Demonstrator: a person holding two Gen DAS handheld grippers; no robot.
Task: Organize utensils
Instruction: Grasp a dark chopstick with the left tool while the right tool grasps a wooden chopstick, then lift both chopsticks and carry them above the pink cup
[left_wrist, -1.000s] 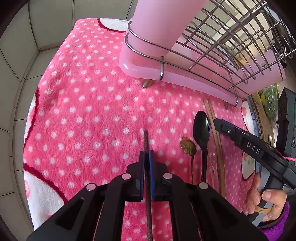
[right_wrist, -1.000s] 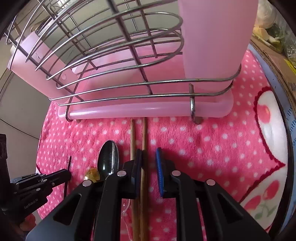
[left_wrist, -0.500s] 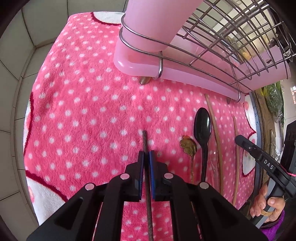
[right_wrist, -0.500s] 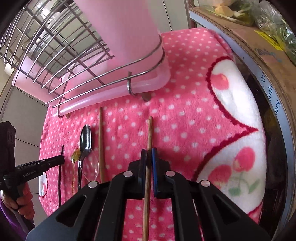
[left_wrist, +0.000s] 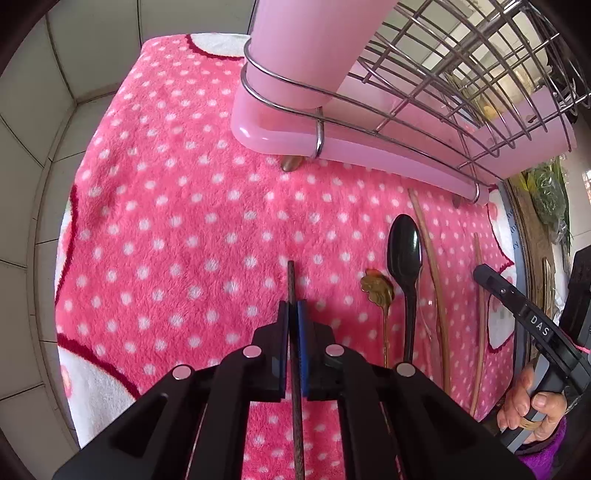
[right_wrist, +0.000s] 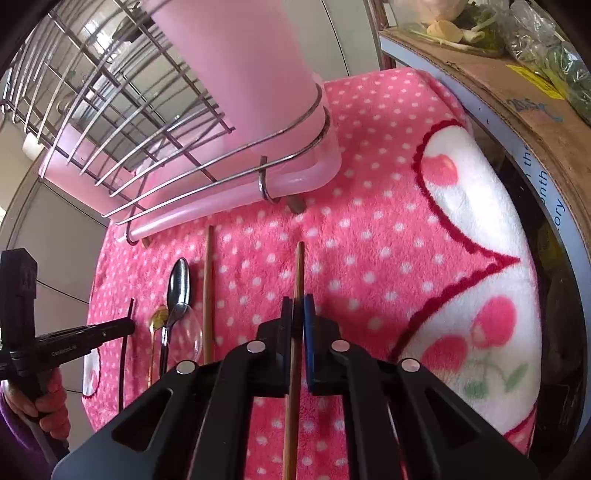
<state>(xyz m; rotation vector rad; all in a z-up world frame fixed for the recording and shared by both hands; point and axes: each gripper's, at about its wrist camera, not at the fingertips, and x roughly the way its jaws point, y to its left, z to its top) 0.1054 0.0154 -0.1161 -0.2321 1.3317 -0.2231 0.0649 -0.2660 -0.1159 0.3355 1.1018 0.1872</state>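
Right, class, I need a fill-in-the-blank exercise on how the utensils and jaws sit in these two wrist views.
1. The left gripper is shut on a ____ chopstick.
2. The right gripper is shut on a ____ chopstick.
3. The steel spoon lies on a pink blanket with white ____.
4. The pink cup stands inside a wire ____.

Missing words: dark; wooden; dots; rack

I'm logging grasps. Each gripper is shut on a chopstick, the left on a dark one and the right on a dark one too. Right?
Not quite. The right gripper is shut on a light wooden chopstick, as the right wrist view shows. The left gripper does hold the dark chopstick.
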